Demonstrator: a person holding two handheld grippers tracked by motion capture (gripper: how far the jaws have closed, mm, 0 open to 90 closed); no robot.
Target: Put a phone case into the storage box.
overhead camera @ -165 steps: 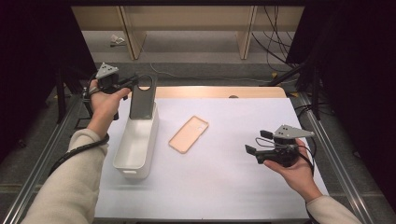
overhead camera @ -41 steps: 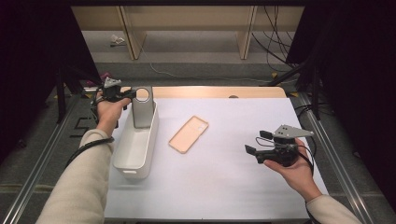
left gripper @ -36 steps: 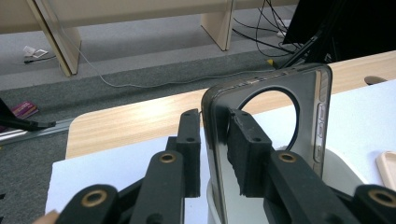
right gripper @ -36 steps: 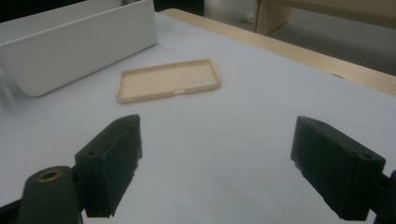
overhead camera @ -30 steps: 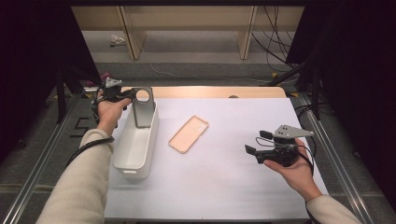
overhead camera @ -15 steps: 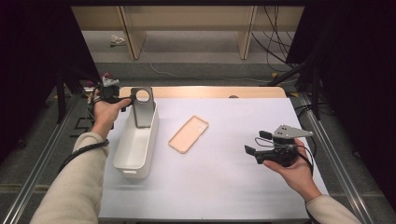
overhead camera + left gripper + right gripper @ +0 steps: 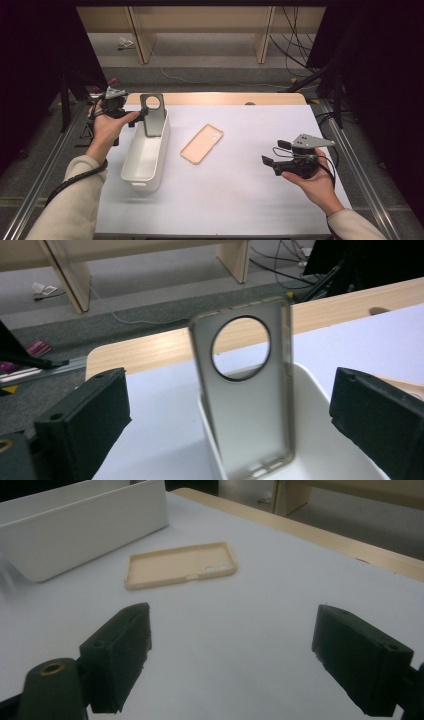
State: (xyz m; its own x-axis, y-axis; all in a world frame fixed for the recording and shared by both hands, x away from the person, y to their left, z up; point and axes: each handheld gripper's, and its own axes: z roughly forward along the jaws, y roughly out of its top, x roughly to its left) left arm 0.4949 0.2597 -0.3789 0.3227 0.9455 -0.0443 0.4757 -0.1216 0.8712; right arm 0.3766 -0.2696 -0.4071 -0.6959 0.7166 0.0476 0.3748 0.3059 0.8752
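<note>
A grey phone case (image 7: pixel 153 121) with a round hole stands upright in the far end of the white bin (image 7: pixel 136 167). My left gripper (image 7: pixel 139 115) is just left of it, open; its jaws have just been opening, and in the left gripper view the grey case (image 7: pixel 250 410) stands free ahead of my left gripper (image 7: pixel 225 430), touching neither pad. A peach phone case (image 7: pixel 202 143) lies flat in the middle of the table. At the right my right gripper (image 7: pixel 268 163) hovers open with nothing in it, pointing toward the peach case (image 7: pixel 180 565).
The white bin (image 7: pixel 85 525) holds nothing but the grey case. A white mat (image 7: pixel 240 190) covers the table, with a wooden edge (image 7: pixel 225 98) at the back. Metal rails run along both sides.
My left gripper opened, let go of the grey case and drew back to the left and slightly up. The case stays upright in the bin. The right hand has not moved.
</note>
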